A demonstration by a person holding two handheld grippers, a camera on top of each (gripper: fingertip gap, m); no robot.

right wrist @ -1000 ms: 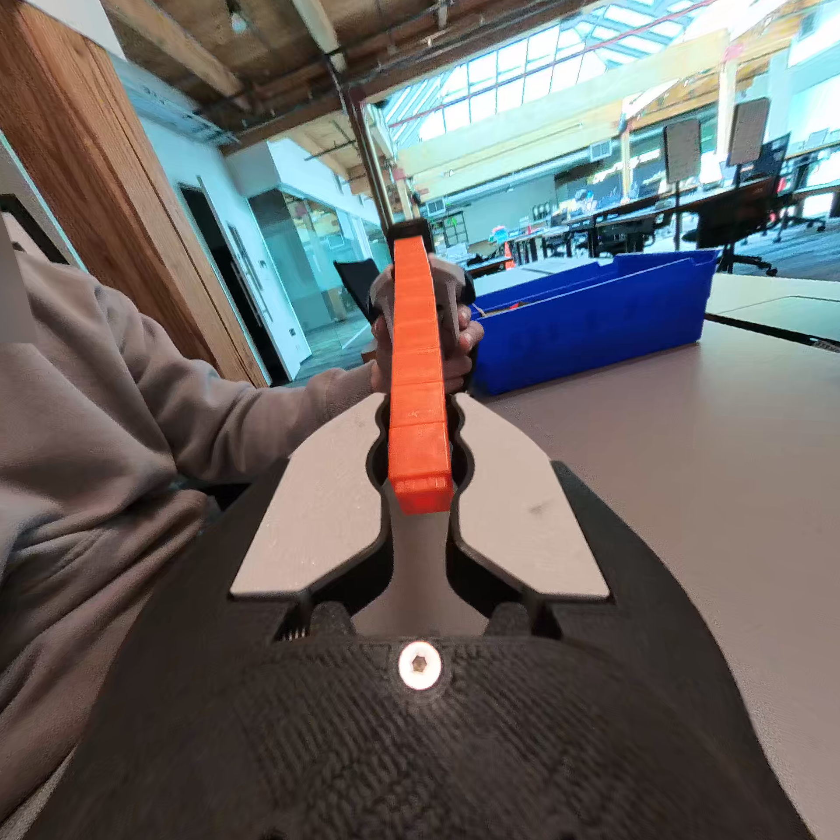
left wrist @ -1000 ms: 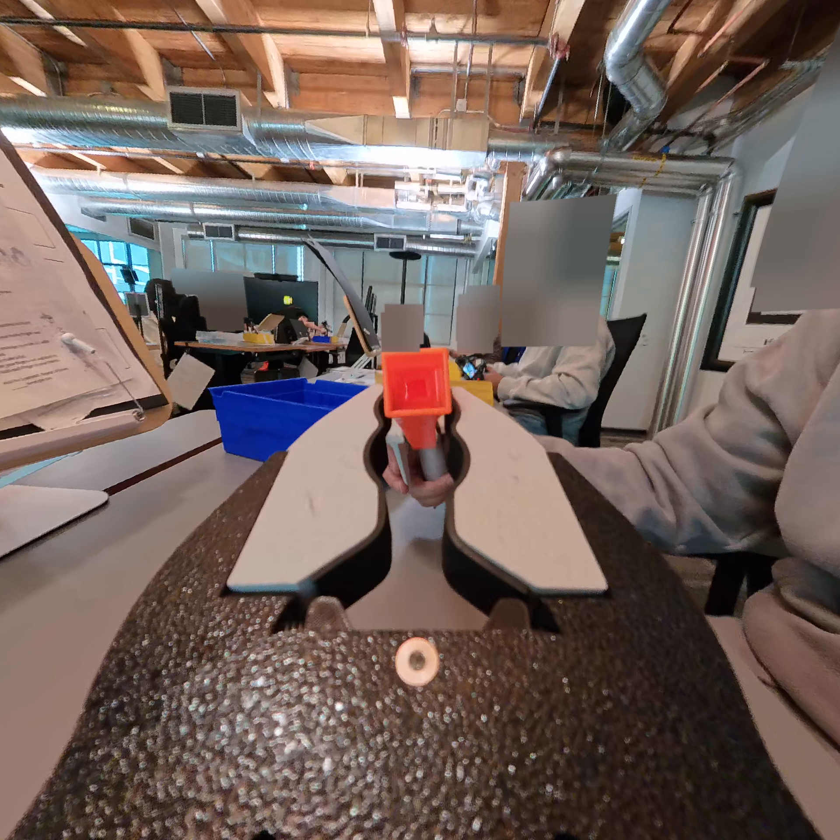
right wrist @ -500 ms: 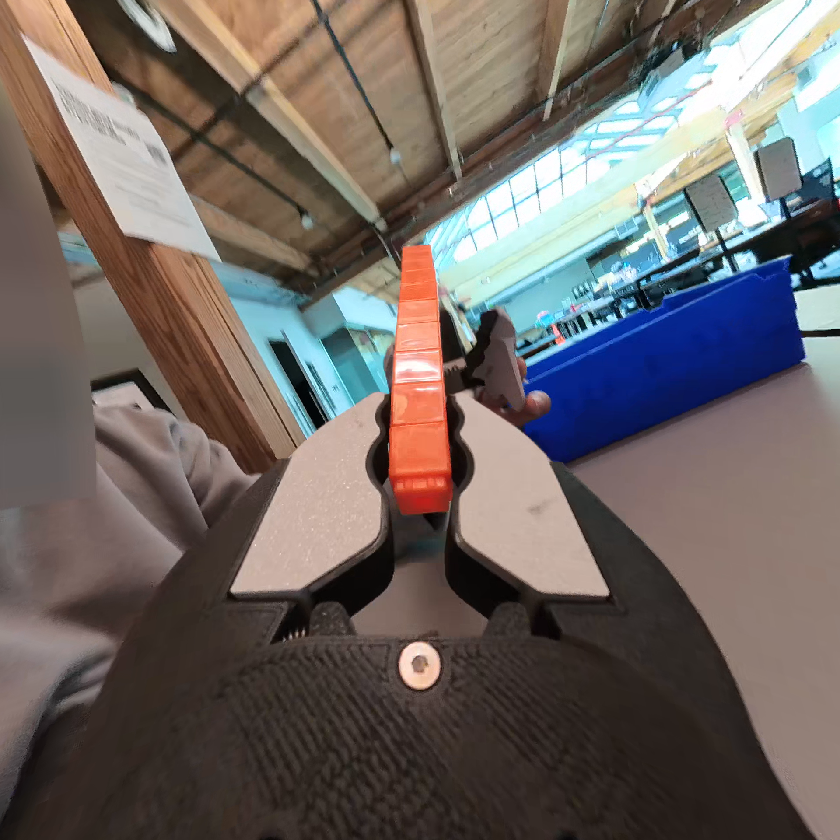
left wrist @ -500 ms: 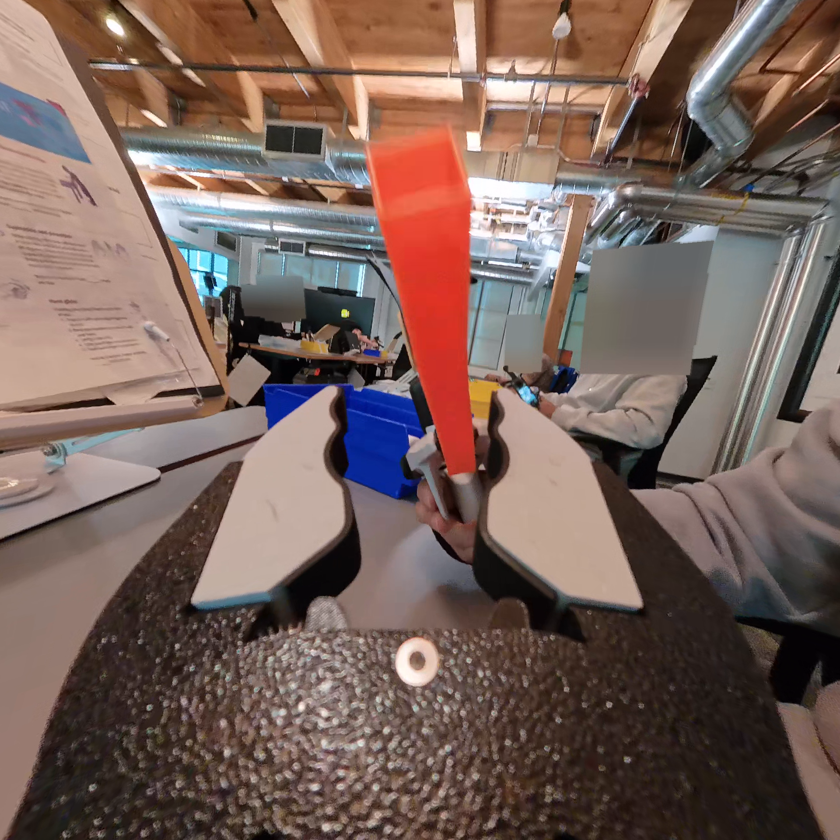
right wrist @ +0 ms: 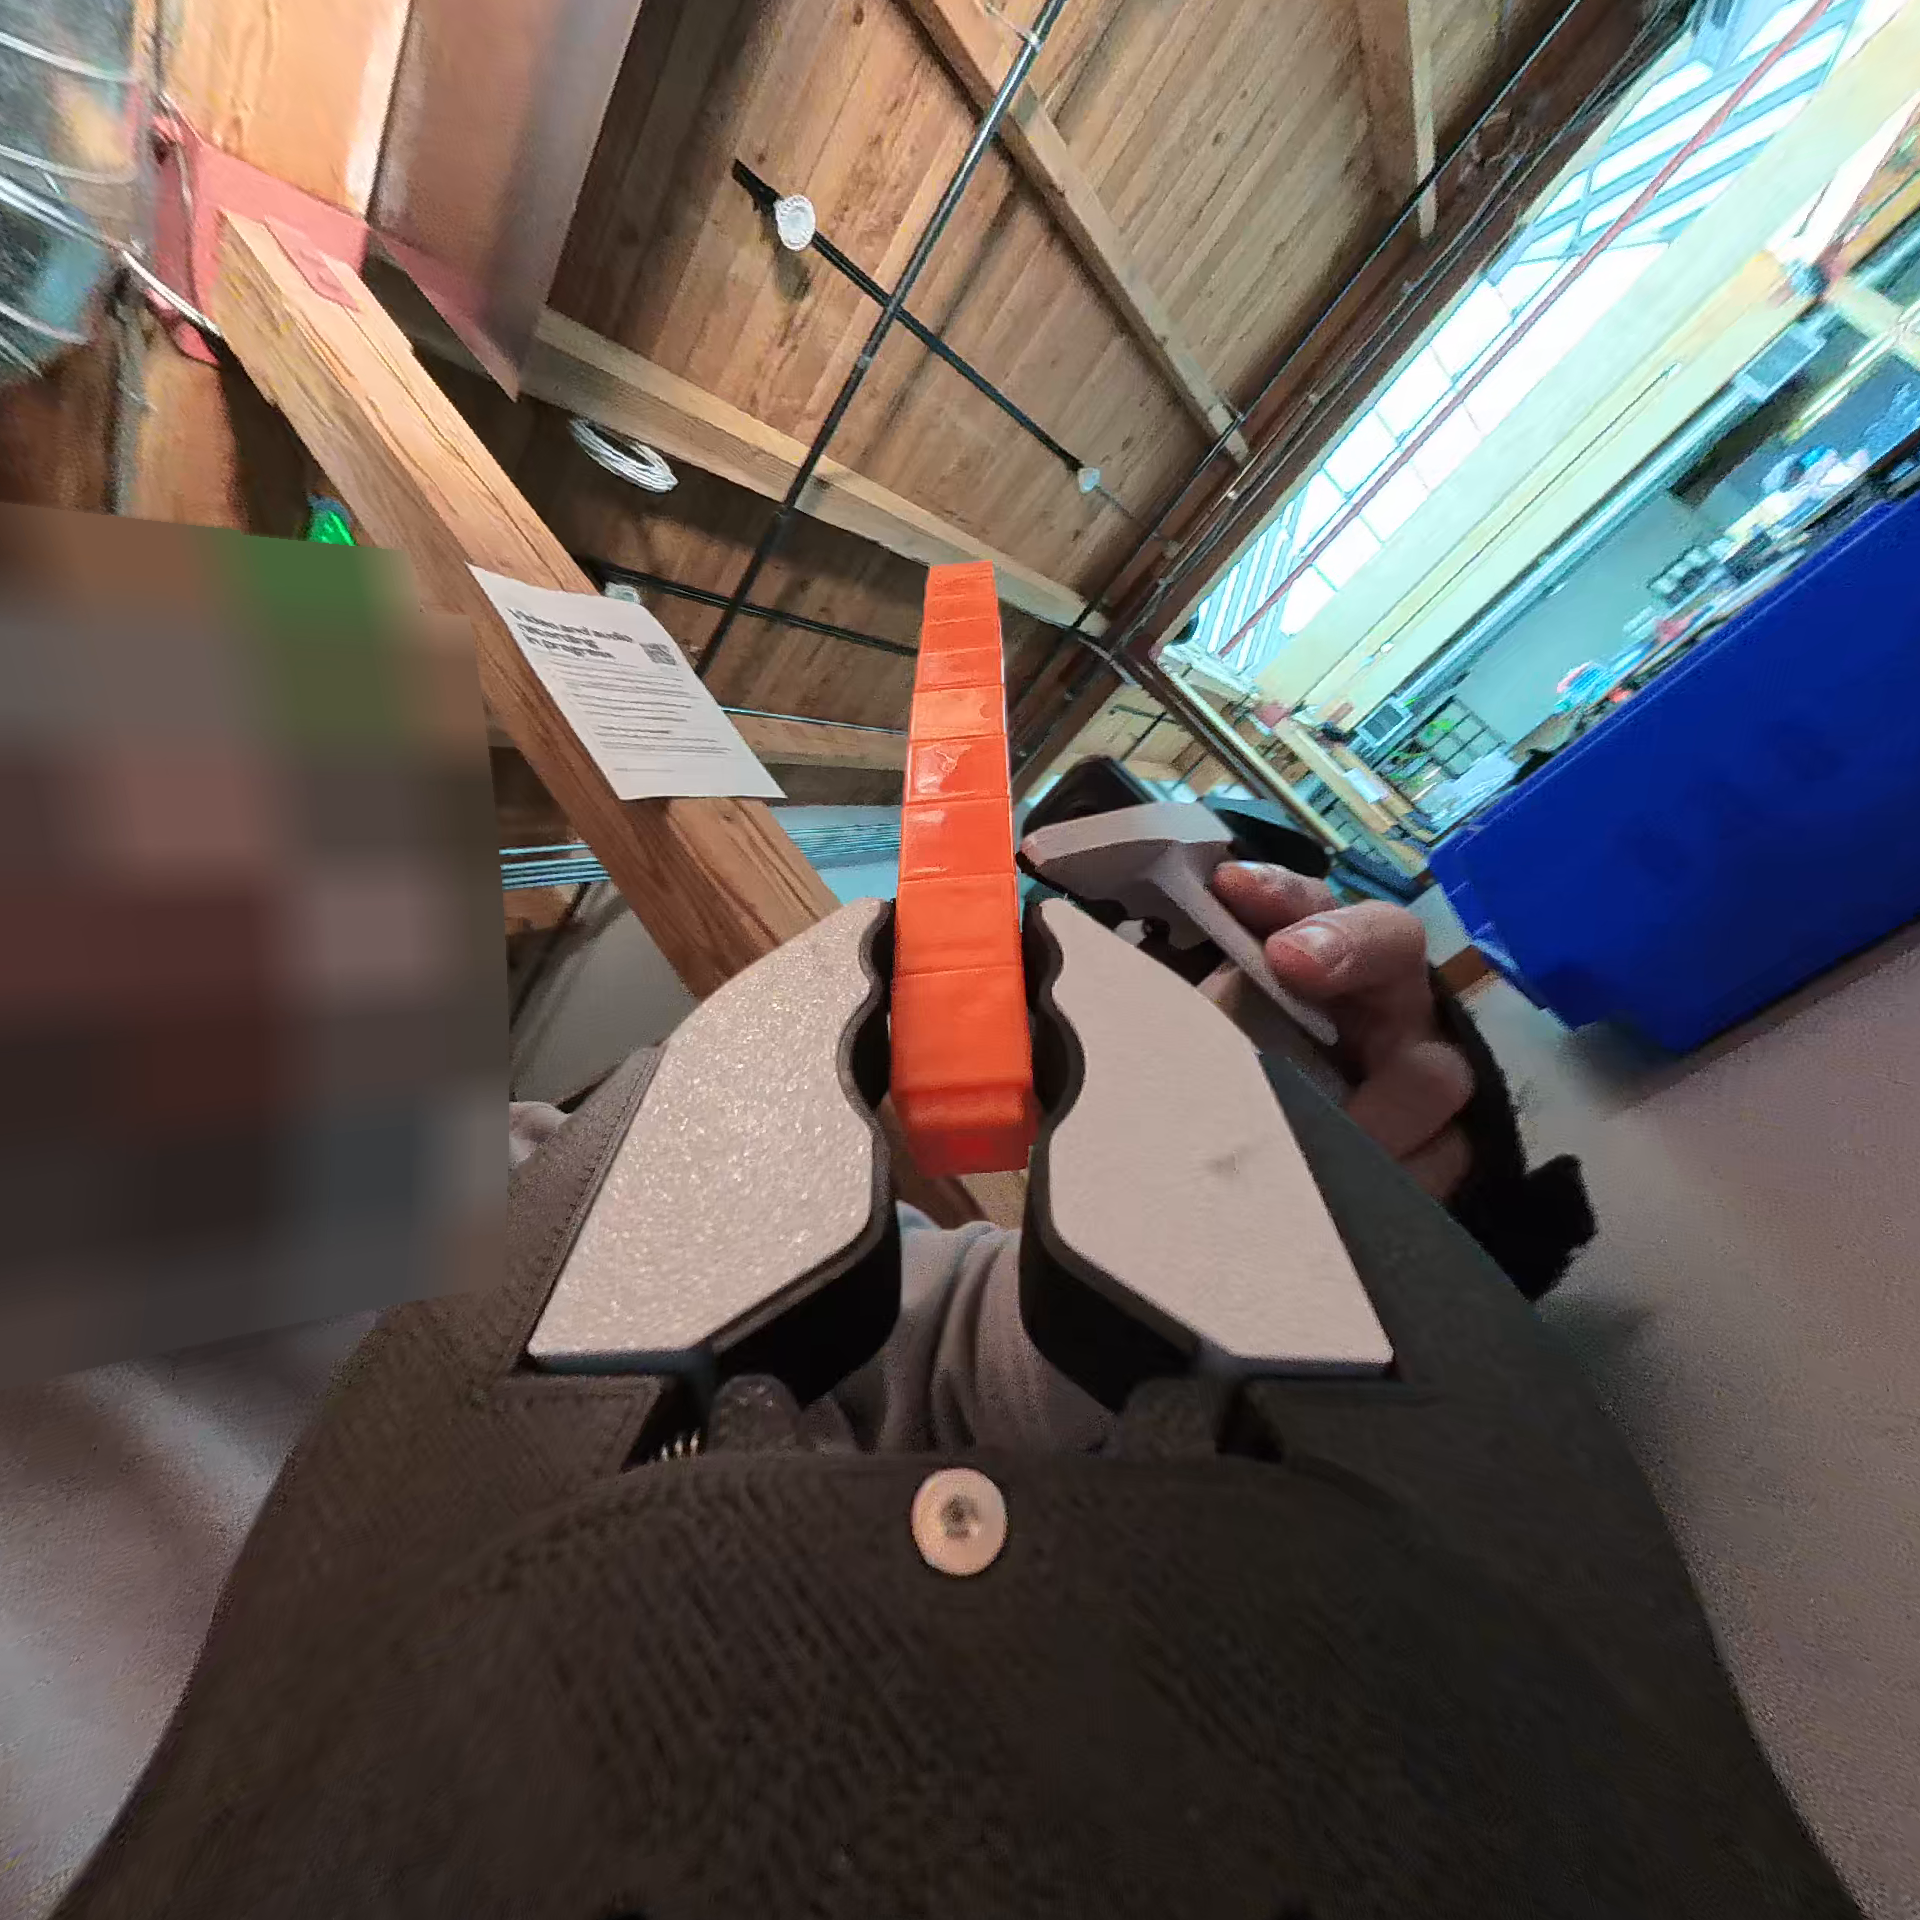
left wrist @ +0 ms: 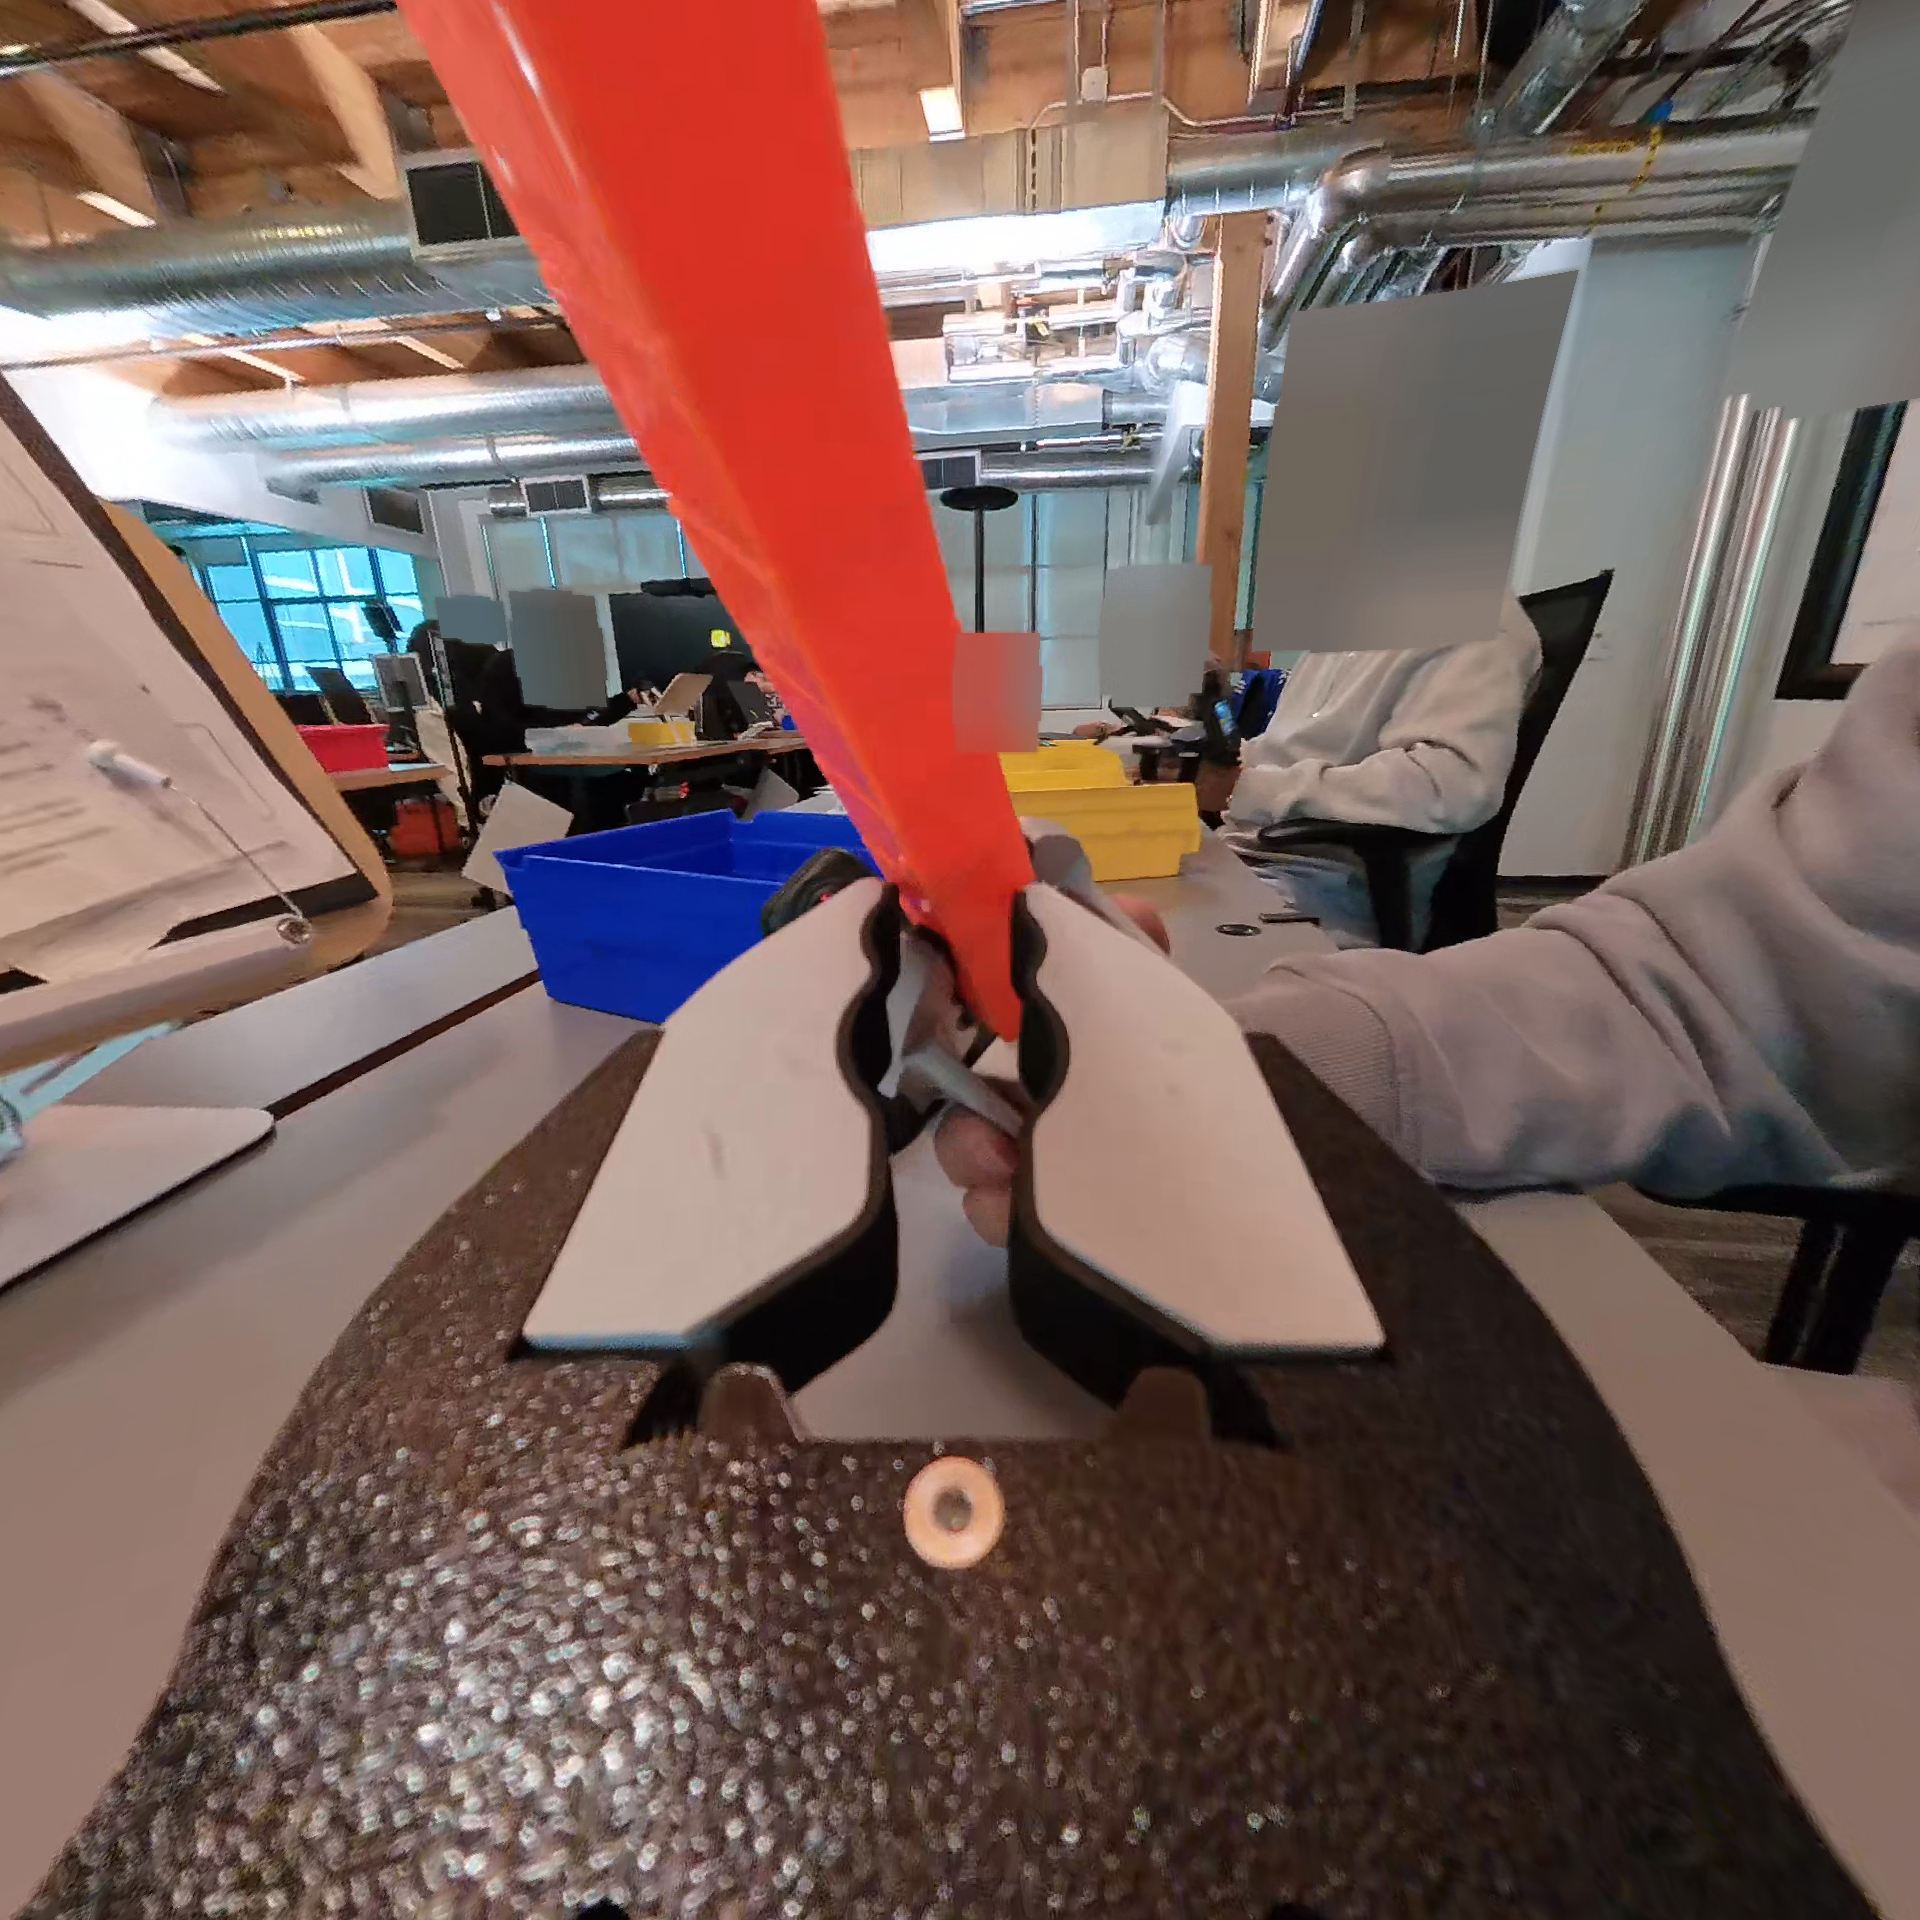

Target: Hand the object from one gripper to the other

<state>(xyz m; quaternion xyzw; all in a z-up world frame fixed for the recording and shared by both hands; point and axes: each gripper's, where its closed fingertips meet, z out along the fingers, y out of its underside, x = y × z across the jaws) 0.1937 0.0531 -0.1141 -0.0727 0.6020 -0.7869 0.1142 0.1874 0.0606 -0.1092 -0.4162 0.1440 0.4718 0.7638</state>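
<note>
A long orange bar (left wrist: 748, 468) made of joined blocks runs from between my left gripper's (left wrist: 954, 925) fingertips up past the camera. The left jaws stand narrowed around it near its lower end. In the right wrist view my right gripper (right wrist: 961, 920) is shut on the bar's (right wrist: 956, 1029) near end, and the bar points up and away. One grey finger of the left gripper (right wrist: 1132, 847) sits against the bar's right side, just beyond my right fingertips, with a hand (right wrist: 1351, 997) on it. The right gripper's grey fingers (left wrist: 940, 1075) show behind the left jaws.
A blue bin (left wrist: 644, 914) stands on the grey table (left wrist: 312, 1091), also at the right in the right wrist view (right wrist: 1714, 831). A yellow bin (left wrist: 1112, 821) and a seated person (left wrist: 1382, 748) are behind. A document stand (left wrist: 135, 790) is left. A grey sleeve (left wrist: 1610, 987) crosses the right. The grippers are tip to tip, or close to it.
The left jaws opened wide half a second ago and have closed in around the bar again. The right gripper has tilted upward with the bar in it.
</note>
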